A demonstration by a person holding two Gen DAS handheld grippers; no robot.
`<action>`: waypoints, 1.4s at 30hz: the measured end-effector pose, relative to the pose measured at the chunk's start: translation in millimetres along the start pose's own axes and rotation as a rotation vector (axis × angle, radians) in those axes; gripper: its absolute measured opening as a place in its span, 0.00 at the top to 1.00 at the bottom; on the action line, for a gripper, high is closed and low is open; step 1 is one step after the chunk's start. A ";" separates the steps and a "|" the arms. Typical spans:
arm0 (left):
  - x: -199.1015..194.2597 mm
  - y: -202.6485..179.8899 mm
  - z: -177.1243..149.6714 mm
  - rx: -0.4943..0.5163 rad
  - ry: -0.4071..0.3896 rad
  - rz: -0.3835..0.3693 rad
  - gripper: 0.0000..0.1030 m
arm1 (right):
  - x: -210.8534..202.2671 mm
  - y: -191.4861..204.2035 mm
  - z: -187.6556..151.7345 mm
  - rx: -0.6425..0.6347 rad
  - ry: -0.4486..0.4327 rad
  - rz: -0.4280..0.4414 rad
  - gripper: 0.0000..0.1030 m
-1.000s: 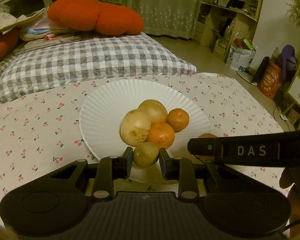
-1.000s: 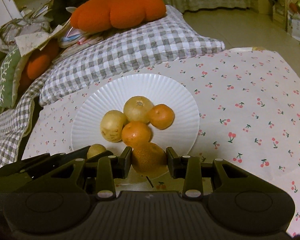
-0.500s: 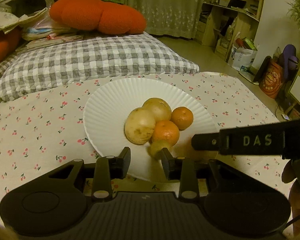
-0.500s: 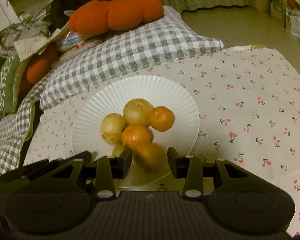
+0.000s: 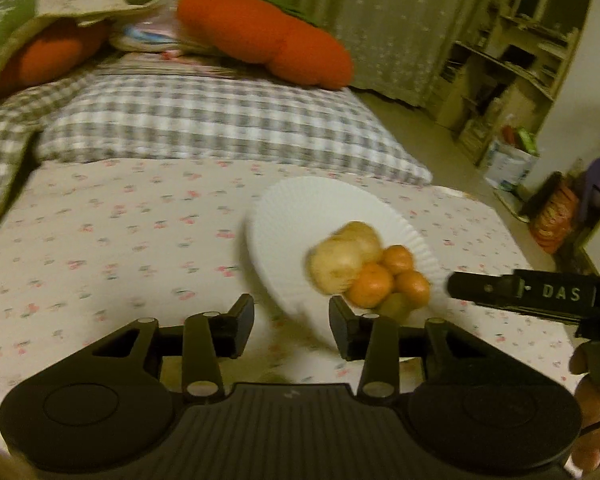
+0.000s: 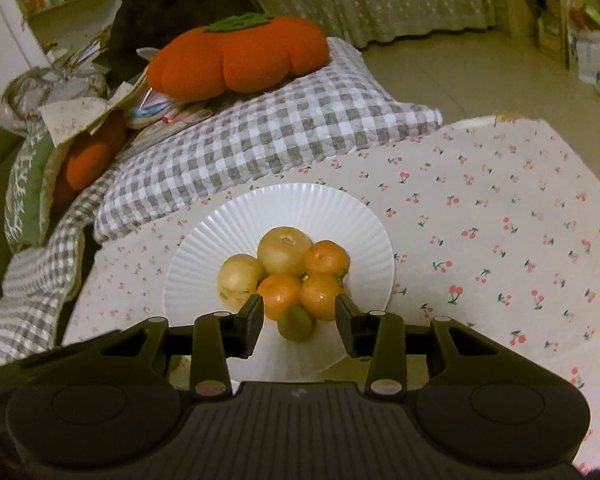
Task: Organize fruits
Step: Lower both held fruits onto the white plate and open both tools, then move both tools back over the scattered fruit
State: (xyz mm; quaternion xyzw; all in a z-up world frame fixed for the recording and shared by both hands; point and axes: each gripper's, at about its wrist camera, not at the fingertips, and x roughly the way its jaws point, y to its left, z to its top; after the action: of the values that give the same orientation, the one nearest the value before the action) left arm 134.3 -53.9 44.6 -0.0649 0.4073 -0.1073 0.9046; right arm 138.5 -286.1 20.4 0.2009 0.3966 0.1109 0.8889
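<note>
A white ribbed plate point(image 6: 236, 232) sits on the cherry-print cloth and holds a pile of fruit: two pale yellow round fruits point(image 6: 284, 250), three oranges point(image 6: 320, 295) and a small green fruit point(image 6: 296, 322) at the near side. My right gripper point(image 6: 299, 322) is open and empty, just short of the pile, its jaws either side of the green fruit without touching it. My left gripper point(image 5: 291, 322) is open and empty, to the left of the plate point(image 5: 296, 216) and the blurred fruit point(image 5: 366, 270). The right gripper's body point(image 5: 540, 294) shows at the right of the left wrist view.
A grey checked pillow point(image 6: 268, 128) lies behind the plate with an orange persimmon-shaped cushion point(image 6: 240, 56) on it. More cushions are piled at the left point(image 6: 32, 184). Shelves and bags point(image 5: 512, 148) stand on the floor beyond the right edge of the cloth point(image 6: 500, 240).
Both grippers opened and let go: the green fruit and an orange now rest on the plate. Both drew back, and the left gripper swung to the left.
</note>
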 end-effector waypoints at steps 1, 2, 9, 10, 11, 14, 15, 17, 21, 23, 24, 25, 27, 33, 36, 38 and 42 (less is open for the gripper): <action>-4.8 5.9 -0.6 -0.009 -0.002 0.011 0.64 | 0.3 2.1 -0.7 -0.014 -0.001 -0.005 0.63; -9.0 11.9 -1.0 -0.020 -0.002 0.019 0.64 | 0.3 3.2 -0.9 -0.020 0.001 -0.003 0.63; -33.5 49.0 -6.8 -0.074 0.003 0.088 0.62 | 0.2 18.0 -7.4 -0.079 0.013 0.022 0.60; -35.6 52.3 -8.5 -0.079 0.007 0.090 0.62 | -0.1 20.4 -8.8 -0.089 0.016 0.025 0.60; -37.6 55.2 -10.3 -0.086 0.012 0.091 0.62 | -0.1 23.1 -10.4 -0.100 0.020 0.029 0.60; -43.7 60.7 -16.3 -0.095 0.029 0.093 0.62 | 0.2 32.9 -15.9 -0.141 0.027 0.033 0.56; -45.9 61.9 -18.8 -0.094 0.033 0.096 0.62 | 0.1 35.8 -18.1 -0.155 0.029 0.032 0.56; -50.4 64.4 -24.0 -0.094 0.041 0.102 0.62 | 0.0 41.8 -22.0 -0.184 0.033 0.029 0.54; -59.0 68.9 -37.6 -0.095 0.058 0.113 0.61 | 1.4 53.1 -28.9 -0.229 0.048 0.033 0.50; -61.7 70.2 -45.1 -0.096 0.070 0.112 0.60 | 2.9 59.5 -32.5 -0.253 0.059 0.035 0.48; -62.2 70.7 -49.3 -0.095 0.080 0.112 0.59 | 3.8 63.5 -35.1 -0.270 0.066 0.037 0.47; -62.5 70.7 -53.0 -0.093 0.090 0.112 0.58 | 4.8 67.3 -37.4 -0.285 0.073 0.038 0.46; -62.5 70.4 -59.8 -0.086 0.105 0.113 0.56 | 6.7 73.6 -42.2 -0.313 0.088 0.042 0.45; -57.3 70.4 -77.8 -0.079 0.150 0.138 0.52 | 10.2 91.7 -57.3 -0.385 0.116 0.050 0.41; -55.9 69.2 -84.3 -0.068 0.165 0.138 0.50 | 12.4 100.2 -63.0 -0.409 0.126 0.053 0.39; -55.9 68.6 -87.7 -0.061 0.171 0.137 0.49 | 12.9 104.9 -66.4 -0.421 0.130 0.054 0.39; -55.7 68.2 -93.6 -0.053 0.183 0.130 0.47 | 14.5 111.0 -70.1 -0.444 0.141 0.055 0.38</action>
State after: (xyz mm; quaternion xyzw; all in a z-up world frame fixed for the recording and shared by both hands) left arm 37.7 23.1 9.1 -0.0522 0.4943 -0.0429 0.8667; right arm 91.3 -162.7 17.9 0.0030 0.4181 0.2334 0.8779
